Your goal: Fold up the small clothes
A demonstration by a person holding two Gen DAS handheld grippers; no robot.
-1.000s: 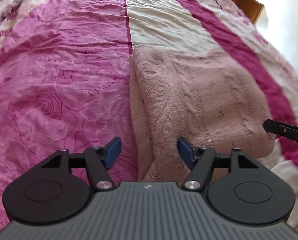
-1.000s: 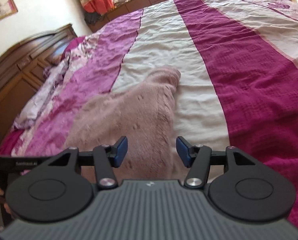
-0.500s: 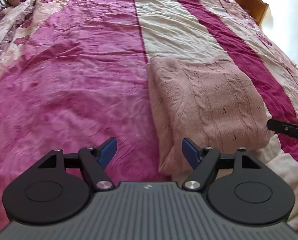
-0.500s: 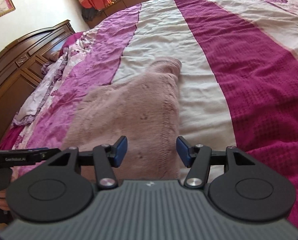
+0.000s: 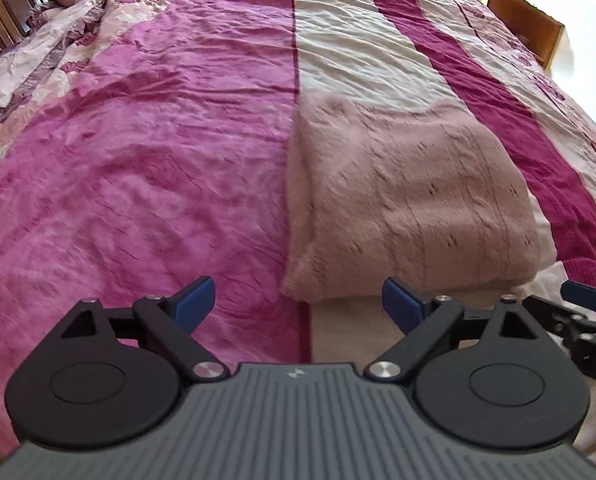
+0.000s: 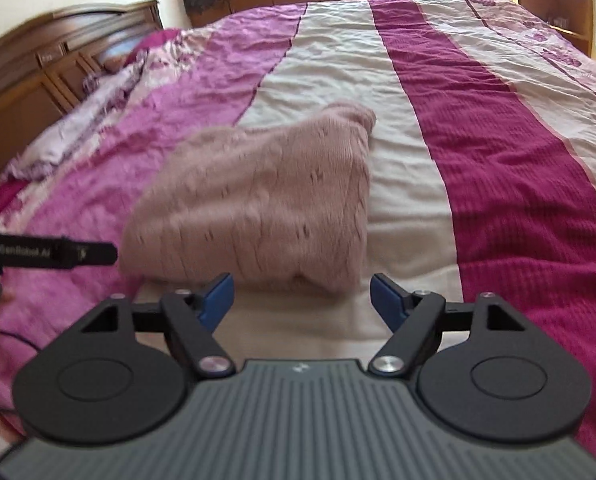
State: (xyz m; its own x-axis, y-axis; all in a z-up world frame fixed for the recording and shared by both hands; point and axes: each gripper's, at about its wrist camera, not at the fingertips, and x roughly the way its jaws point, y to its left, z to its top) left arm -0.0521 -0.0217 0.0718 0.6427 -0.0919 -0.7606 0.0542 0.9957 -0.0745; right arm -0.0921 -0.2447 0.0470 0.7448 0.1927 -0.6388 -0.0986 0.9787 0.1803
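You are holding both grippers just short of the near edge of the pink knitted sweater [image 5: 409, 200], and neither one is touching it. The sweater is lying on the striped bedspread [image 5: 138, 160], mostly on the cream stripe with its left edge running along the seam where the bright pink stripe begins. It is sitting as a compact, thick rectangle with rounded folded edges along the near and left sides, so it is looking already folded at least once; how many layers are in it cannot be told. In the right wrist view its far corner is bunching up into a small lump.

Your left gripper [image 5: 298, 304] is standing with its jaws released and wide; they have just been opening, and only bedspread is showing between the blue pads, with the sweater's near left corner just beyond them. Your right gripper [image 6: 301, 296] is also released, its jaws likewise having just been opening, with nothing between them and the sweater's near edge just ahead.

Judging from this, the fold on this 1 garment is looking finished or nearly so. What is possibly remaining is smoothing that far corner, or 1 more fold if you are wanting it smaller. No other clothes are showing on the bed near it.
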